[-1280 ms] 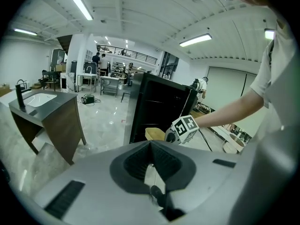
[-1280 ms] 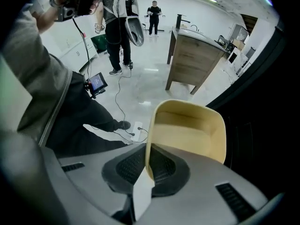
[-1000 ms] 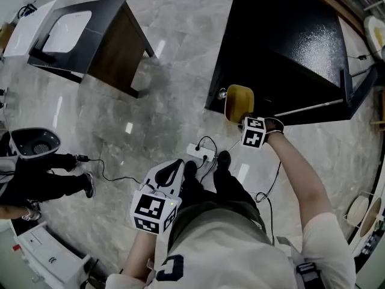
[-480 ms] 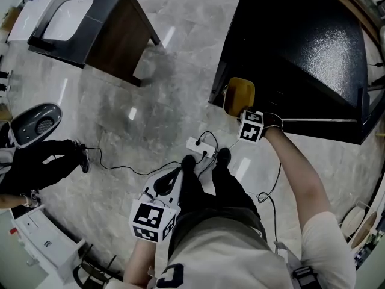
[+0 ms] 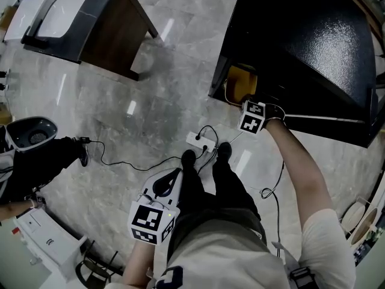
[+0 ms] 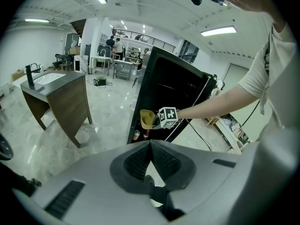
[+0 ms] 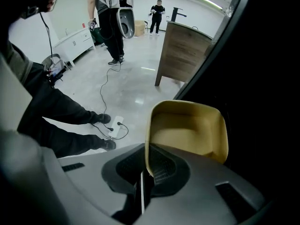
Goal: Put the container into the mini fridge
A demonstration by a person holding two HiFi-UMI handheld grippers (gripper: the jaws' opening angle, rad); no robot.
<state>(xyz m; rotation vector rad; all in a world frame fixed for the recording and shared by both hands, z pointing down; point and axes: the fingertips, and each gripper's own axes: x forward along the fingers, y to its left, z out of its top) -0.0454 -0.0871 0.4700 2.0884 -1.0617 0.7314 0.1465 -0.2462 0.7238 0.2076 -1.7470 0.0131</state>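
The yellow open container (image 5: 243,82) hangs tipped on its side at the dark opening of the black mini fridge (image 5: 301,41), partly under the fridge's top edge. My right gripper (image 5: 246,103) is shut on its rim. In the right gripper view the container (image 7: 187,130) fills the middle, its thin wall pinched in my right gripper (image 7: 145,175), with the fridge's dark inside (image 7: 267,102) to the right. My left gripper (image 5: 171,176) hangs low by the person's legs, shut and empty (image 6: 151,159). Its view shows the fridge (image 6: 173,90) and the container (image 6: 147,119) from afar.
A white power strip (image 5: 198,141) with cables lies on the marble floor by the person's feet. A wood-sided sink table (image 5: 78,17) stands at the upper left. A person in black (image 5: 36,167) is at the left. Small bottles (image 6: 137,135) stand low in the fridge.
My right gripper has carried the yellow container forward, from in front of the fridge into its opening. The left gripper has stayed low and shut.
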